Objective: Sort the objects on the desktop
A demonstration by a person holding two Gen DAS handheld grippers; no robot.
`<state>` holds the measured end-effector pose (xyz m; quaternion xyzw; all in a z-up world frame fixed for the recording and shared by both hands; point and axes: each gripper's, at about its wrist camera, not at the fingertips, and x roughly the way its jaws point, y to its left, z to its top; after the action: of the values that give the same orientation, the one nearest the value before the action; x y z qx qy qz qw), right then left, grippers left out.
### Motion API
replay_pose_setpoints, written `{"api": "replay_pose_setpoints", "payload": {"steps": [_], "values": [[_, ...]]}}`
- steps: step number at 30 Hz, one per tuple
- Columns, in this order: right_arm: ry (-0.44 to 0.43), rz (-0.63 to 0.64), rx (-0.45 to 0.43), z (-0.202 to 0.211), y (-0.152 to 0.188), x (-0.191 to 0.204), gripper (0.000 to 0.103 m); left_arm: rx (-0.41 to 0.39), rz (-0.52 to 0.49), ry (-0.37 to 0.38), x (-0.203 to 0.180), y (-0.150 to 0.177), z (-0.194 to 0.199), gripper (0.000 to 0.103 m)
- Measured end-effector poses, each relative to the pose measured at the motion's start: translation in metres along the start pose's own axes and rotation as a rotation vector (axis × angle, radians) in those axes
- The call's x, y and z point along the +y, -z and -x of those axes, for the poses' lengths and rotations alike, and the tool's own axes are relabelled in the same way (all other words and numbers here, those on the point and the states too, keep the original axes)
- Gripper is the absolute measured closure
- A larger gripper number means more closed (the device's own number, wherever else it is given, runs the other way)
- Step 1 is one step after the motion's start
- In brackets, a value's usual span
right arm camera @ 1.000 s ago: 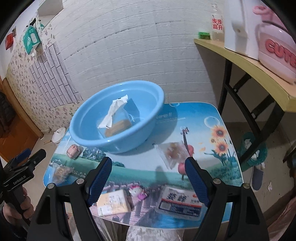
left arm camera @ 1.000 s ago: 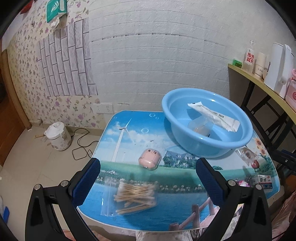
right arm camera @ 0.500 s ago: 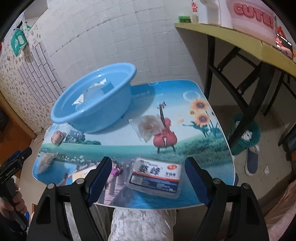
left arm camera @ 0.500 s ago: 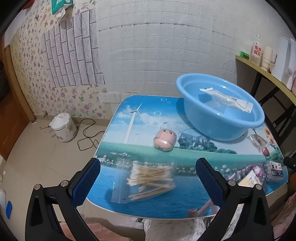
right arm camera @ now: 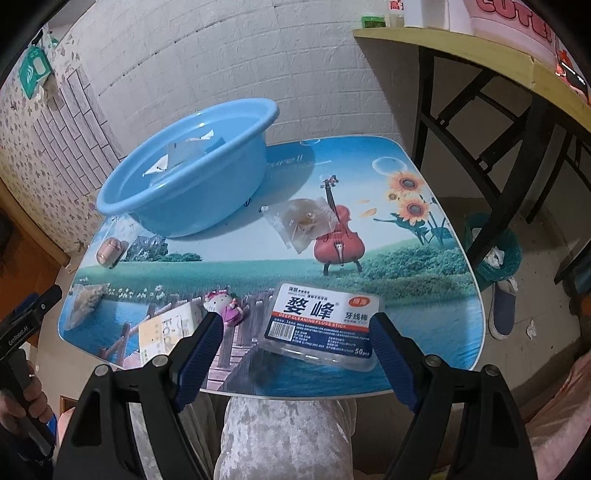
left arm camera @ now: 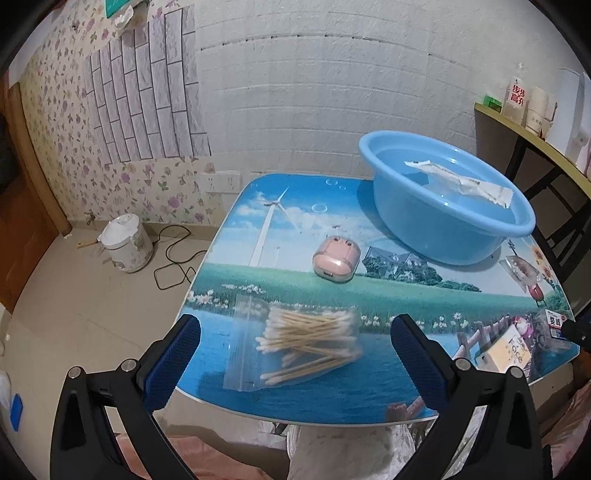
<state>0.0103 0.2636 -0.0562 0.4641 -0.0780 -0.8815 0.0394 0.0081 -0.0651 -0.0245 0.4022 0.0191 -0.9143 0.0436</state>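
while both claws hang over the near edge of the table, findings are logged against the blue basin as landmark:

blue basin [right arm camera: 184, 184]: stands at the far side of the printed table [right arm camera: 424, 266]; a white printed sachet [left arm camera: 461, 181] lies inside against its wall, the print too small to read.
floss box [right arm camera: 325, 325]: clear flat case at the table's near edge, well in front of the basin; label reads "deep cleaning floss stick" and "50pcs", with large chinese characters above.
yellow carton [right arm camera: 166, 332]: near edge, in front and to the left of the basin; partial lettering "fac", the rest hidden by a finger.
cat figurine [right arm camera: 223, 306]: pink and white, between carton and floss box.
clear pouch [right arm camera: 301, 221]: just in front and to the right of the basin, lying over the printed violin.
pink case [left arm camera: 335, 259]: just in front of the basin's left side.
cotton swab bag [left arm camera: 306, 343]: clear zip bag, well in front of the pink case.
shelf items: a bottle [left arm camera: 517, 96] with red chinese characters to the right of the basin; pink lettering "cute" [right arm camera: 517, 18] partly cut off.
left gripper [left arm camera: 295, 362]: jaws spread wide, nothing between them, poised above the swab bag, pointing toward the basin.
right gripper [right arm camera: 297, 350]: jaws spread wide, nothing held, straddling the floss box from above.
person's left hand [right arm camera: 22, 402]: wrapped round the left tool's handle, marked "genrobot.ai".
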Motion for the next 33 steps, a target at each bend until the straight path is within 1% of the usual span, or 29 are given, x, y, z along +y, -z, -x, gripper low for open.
{"api": "replay_pose_setpoints", "payload": {"steps": [7, 14, 21, 24, 27, 33], "values": [[0.017, 0.003, 0.016, -0.002, 0.009, -0.003, 0.021, 0.017, -0.002, -0.004, 0.004, 0.008, -0.007, 0.000], [0.029, -0.014, 0.051, -0.011, 0.018, -0.009, 0.021, 0.040, 0.005, -0.008, 0.010, 0.013, -0.014, 0.000], [0.053, -0.043, 0.043, -0.017, 0.016, -0.010, 0.021, 0.043, 0.000, -0.003, 0.012, 0.014, -0.019, 0.000], [0.054, -0.063, 0.055, -0.023, 0.015, -0.011, 0.021, 0.046, -0.006, -0.003, 0.013, 0.015, -0.023, 0.000], [0.065, -0.061, 0.061, -0.027, 0.015, -0.008, 0.021, 0.051, -0.005, -0.001, 0.014, 0.016, -0.027, 0.000], [0.074, -0.050, 0.060, -0.033, 0.012, -0.005, 0.020, 0.052, -0.018, 0.027, 0.011, 0.017, -0.032, 0.000]]}}
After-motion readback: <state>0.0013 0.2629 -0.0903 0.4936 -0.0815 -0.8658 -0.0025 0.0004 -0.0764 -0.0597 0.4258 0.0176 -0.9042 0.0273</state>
